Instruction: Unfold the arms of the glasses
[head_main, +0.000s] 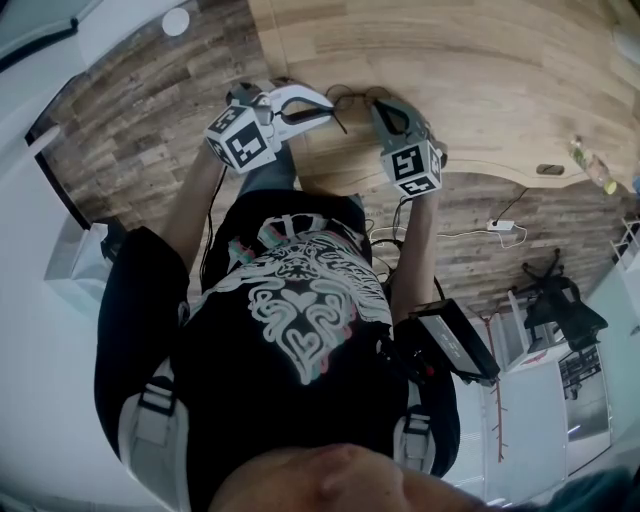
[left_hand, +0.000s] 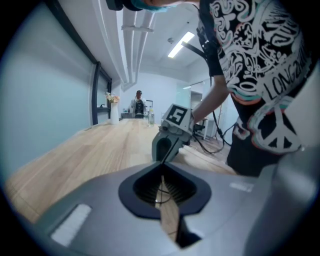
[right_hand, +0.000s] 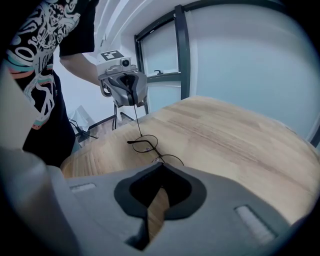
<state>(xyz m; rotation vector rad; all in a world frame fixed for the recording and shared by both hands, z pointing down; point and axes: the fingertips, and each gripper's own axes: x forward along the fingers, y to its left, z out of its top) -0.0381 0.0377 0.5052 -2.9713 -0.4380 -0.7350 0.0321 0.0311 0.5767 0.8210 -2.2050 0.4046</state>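
Thin round wire-rimmed glasses (right_hand: 156, 152) lie near the rounded edge of a pale wooden table (right_hand: 240, 135), directly between two hand-held grippers that face each other. The frame's long axis runs from one gripper to the other, one lens on the far side and one on the near side as the right gripper view shows it.

One slim dark arm (right_hand: 136, 120) of the glasses is swung out from the far lens and rises off the table to the left gripper (right_hand: 134, 103). In the left gripper view that arm (left_hand: 166, 161) shows as a fine line caught between jaws pressed almost fully together, so the left gripper (left_hand: 161, 177) has the arm by its tip.

The right gripper (right_hand: 161, 167) sits at the opposite end of the frame. Its jaws are also drawn together, meeting right at the near lens rim, and it seems to pinch the frame there, though the contact itself is hidden. The second arm cannot be made out.

From the head view, the glasses (head_main: 358, 97) span the small gap between the left gripper (head_main: 328, 107) and the right gripper (head_main: 381, 108).
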